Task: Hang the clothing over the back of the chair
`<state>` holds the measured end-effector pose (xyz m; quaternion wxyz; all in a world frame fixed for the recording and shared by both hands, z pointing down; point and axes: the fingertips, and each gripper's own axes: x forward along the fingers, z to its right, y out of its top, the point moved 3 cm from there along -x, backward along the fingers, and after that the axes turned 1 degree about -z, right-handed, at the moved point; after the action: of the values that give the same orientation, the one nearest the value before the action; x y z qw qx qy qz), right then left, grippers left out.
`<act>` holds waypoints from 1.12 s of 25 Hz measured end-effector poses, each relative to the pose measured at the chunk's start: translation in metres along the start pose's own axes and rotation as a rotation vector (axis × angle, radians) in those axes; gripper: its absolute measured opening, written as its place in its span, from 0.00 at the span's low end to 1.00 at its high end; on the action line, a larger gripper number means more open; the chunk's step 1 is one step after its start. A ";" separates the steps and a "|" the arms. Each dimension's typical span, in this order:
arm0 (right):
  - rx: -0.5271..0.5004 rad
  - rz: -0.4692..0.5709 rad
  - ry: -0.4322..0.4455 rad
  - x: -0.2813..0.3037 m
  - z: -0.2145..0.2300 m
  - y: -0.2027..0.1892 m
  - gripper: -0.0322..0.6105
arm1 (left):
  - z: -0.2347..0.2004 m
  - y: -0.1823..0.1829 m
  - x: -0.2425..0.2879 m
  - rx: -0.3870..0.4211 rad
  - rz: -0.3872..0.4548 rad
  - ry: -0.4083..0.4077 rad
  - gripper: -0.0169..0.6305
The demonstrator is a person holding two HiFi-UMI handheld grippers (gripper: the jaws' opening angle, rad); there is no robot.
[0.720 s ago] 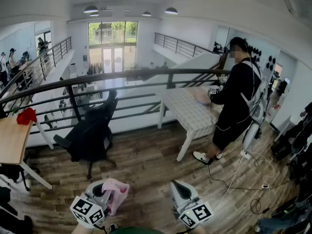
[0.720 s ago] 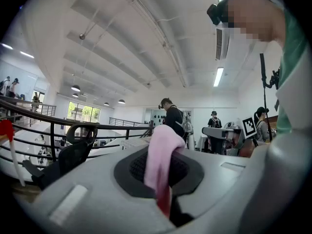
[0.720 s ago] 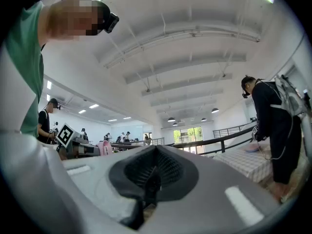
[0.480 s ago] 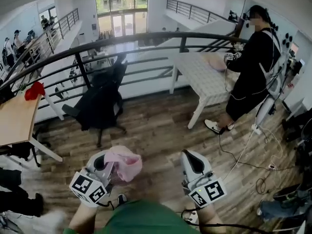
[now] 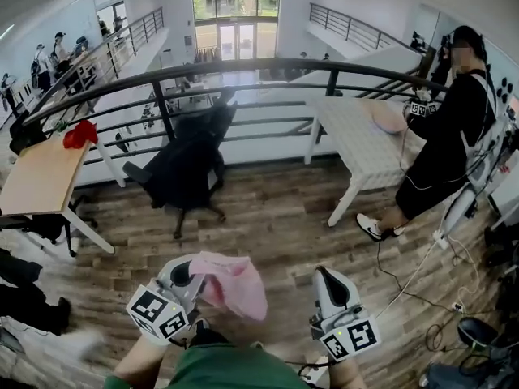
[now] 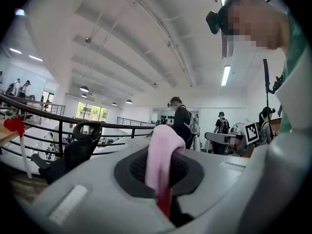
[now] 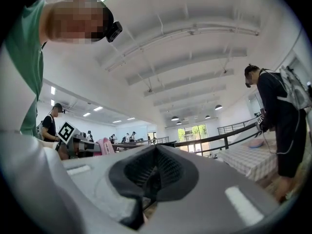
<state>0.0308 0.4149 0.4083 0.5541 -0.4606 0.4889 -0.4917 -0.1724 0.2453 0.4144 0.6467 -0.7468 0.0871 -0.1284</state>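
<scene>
A pink garment hangs from my left gripper, whose jaws are shut on it; in the left gripper view the pink garment sticks up from between the closed jaws. My right gripper is beside it at the lower right, shut with nothing in it; in the right gripper view its jaws meet with no gap at the right gripper. The black office chair stands by the railing across the wood floor, well ahead of both grippers, and the black office chair also shows at left in the left gripper view.
A black curved railing runs behind the chair. A white table stands at right with a person in black beside it. A wooden desk with a red object is at left. Cables lie on the floor at right.
Both grippers and the view have moved forward and to the left toward the chair. The pink garment has swung out further to the right of the left gripper.
</scene>
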 end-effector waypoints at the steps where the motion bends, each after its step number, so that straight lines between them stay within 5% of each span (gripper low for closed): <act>1: 0.007 -0.009 0.001 -0.002 0.002 -0.003 0.05 | 0.003 -0.002 0.000 -0.001 -0.003 0.001 0.05; 13: 0.060 -0.080 0.002 0.037 0.023 -0.018 0.05 | -0.032 -0.009 0.020 -0.038 -0.023 0.029 0.05; 28: 0.059 -0.163 -0.126 0.182 0.031 -0.039 0.05 | -0.185 0.002 0.091 -0.096 0.017 -0.068 0.05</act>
<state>0.0646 0.2313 0.4341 0.5551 -0.5123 0.3994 -0.5195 -0.1425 0.0437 0.4441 0.6136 -0.7802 0.0777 -0.0930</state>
